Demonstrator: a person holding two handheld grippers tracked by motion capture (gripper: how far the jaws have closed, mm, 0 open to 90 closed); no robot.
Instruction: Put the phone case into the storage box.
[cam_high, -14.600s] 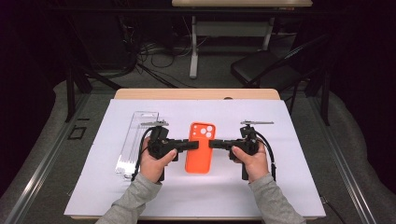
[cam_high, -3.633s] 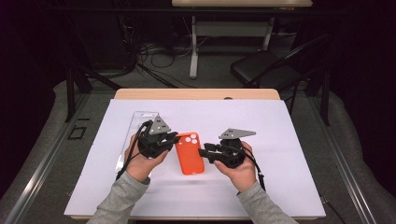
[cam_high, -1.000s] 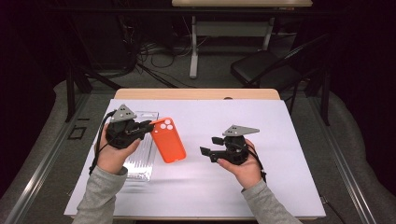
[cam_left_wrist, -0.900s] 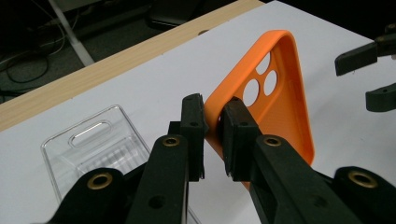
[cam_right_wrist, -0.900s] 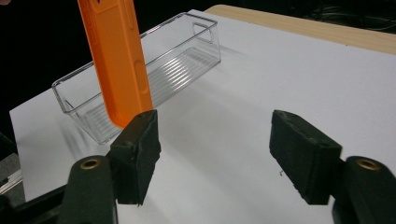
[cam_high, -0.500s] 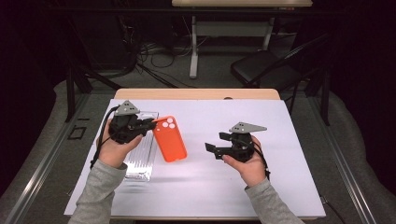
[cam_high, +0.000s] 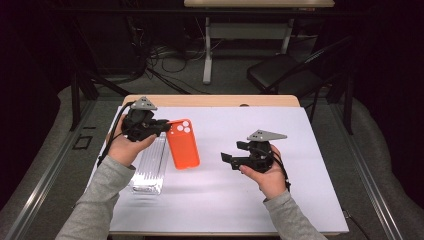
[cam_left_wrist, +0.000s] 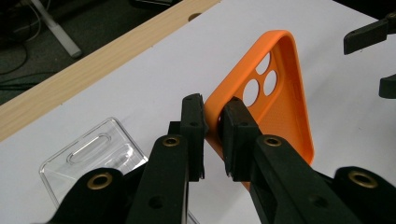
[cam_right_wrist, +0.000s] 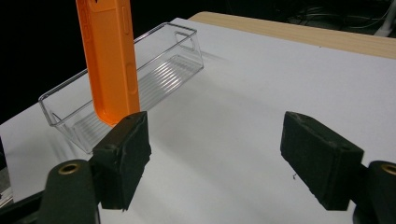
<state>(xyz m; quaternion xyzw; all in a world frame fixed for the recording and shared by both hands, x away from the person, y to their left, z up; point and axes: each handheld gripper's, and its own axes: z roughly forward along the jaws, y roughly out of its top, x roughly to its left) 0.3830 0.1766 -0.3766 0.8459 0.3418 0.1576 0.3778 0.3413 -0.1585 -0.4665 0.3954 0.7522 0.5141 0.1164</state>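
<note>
The left gripper (cam_left_wrist: 212, 128) pinches the orange phone case (cam_left_wrist: 275, 98) by its edge, up off the table. The clear box (cam_high: 150, 162) sits just beside it. The right gripper (cam_right_wrist: 219, 154) hangs wide open, holding nothing.

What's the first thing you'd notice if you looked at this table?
The bright orange phone case stands out: the left gripper pinches its edge and holds it up off the white table. Just left of it lies a clear plastic bin, long and narrow. On the right side, the right gripper waits with its jaws wide open, holding nothing.
</note>
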